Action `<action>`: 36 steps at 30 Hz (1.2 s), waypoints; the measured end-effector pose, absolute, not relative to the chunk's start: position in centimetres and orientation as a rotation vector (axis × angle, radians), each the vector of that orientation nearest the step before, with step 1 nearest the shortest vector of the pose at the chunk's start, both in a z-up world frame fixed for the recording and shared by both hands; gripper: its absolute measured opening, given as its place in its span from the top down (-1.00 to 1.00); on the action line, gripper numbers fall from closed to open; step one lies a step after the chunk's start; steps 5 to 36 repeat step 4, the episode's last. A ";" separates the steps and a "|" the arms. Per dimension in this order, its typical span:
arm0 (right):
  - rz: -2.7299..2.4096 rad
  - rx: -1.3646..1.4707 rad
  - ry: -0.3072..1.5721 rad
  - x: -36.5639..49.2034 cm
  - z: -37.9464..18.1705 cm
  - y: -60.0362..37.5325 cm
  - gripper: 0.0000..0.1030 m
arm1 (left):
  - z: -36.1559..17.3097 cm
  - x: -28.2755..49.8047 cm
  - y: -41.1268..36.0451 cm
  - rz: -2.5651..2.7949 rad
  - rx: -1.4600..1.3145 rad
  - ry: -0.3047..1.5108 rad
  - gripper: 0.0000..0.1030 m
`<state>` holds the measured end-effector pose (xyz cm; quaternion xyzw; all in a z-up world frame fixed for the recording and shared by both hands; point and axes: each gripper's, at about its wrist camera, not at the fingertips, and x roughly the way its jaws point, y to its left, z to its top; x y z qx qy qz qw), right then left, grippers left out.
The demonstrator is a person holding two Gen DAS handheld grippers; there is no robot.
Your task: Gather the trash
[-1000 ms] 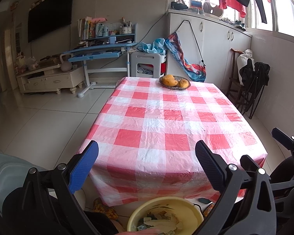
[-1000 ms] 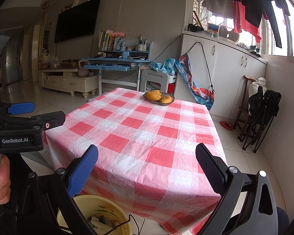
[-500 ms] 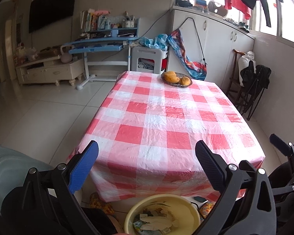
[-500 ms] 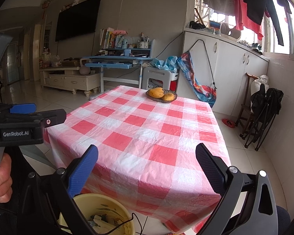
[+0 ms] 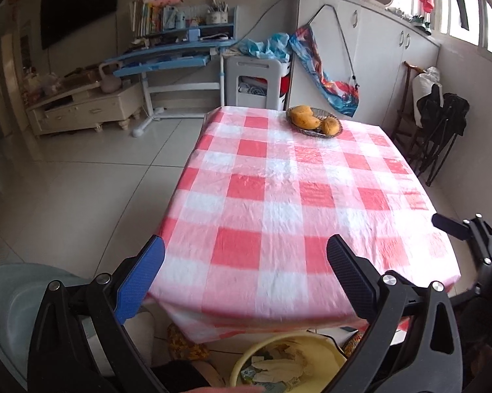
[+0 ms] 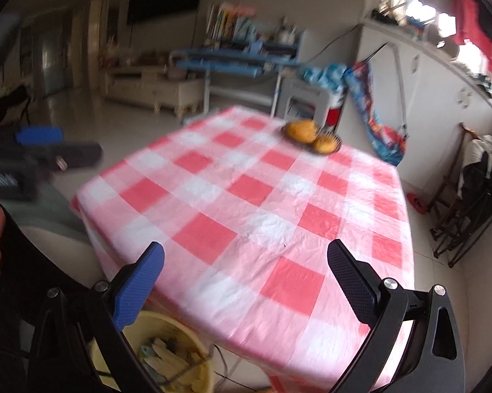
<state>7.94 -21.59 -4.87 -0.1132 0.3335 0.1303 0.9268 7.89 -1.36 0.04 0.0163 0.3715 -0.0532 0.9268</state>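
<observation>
Both tools look idle here. The left gripper [image 5: 246,258] has its blue and black fingers spread wide with nothing between them, and the right gripper [image 6: 246,262] is the same: jaws fully apart, empty. In the left wrist view the right one also pokes in at about 3 o'clock, off the table's corner.

Moving outward, just below the fingers at 6 o'clock sits the round pale-yellow plastic bin [image 5: 242,362], on the floor tucked against the near edge of the table. It already has stuff in it: crumpled whitish paper scraps and wrappers [image 5: 278,365]. In the right wrist view the same bin shows at roughly 7 o'clock, with a thin dark cord trailing over its rim.

Ahead of both grippers is the table with the red-and-white checked plastic cloth [image 5: 278,196]. Its top looks clean as far as these views show; the only thing on it is the shallow woven basket of yellow-orange fruit [image 5: 314,121] way out at 12 o'clock, which reads as food, not trash.

So the task seems basically finished: trash is in the bin, no loose litter visible on the cloth or on the white floor tiles to the left. The right view is motion-blurred though, so small bits could be missed. What's left, if anything, is probably a final check.
</observation>
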 end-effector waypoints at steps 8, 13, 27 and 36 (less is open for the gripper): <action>0.318 -0.223 0.779 11.7 -6.0 -22.0 -0.85 | -0.2 10.4 -1.6 -0.092 0.036 0.766 -0.86; 0.318 -0.223 0.779 11.7 -6.0 -22.0 -0.85 | -0.2 10.4 -1.6 -0.092 0.036 0.766 -0.86; 0.318 -0.223 0.779 11.7 -6.0 -22.0 -0.85 | -0.2 10.4 -1.6 -0.092 0.036 0.766 -0.86; 0.318 -0.223 0.779 11.7 -6.0 -22.0 -0.85 | -0.2 10.4 -1.6 -0.092 0.036 0.766 -0.86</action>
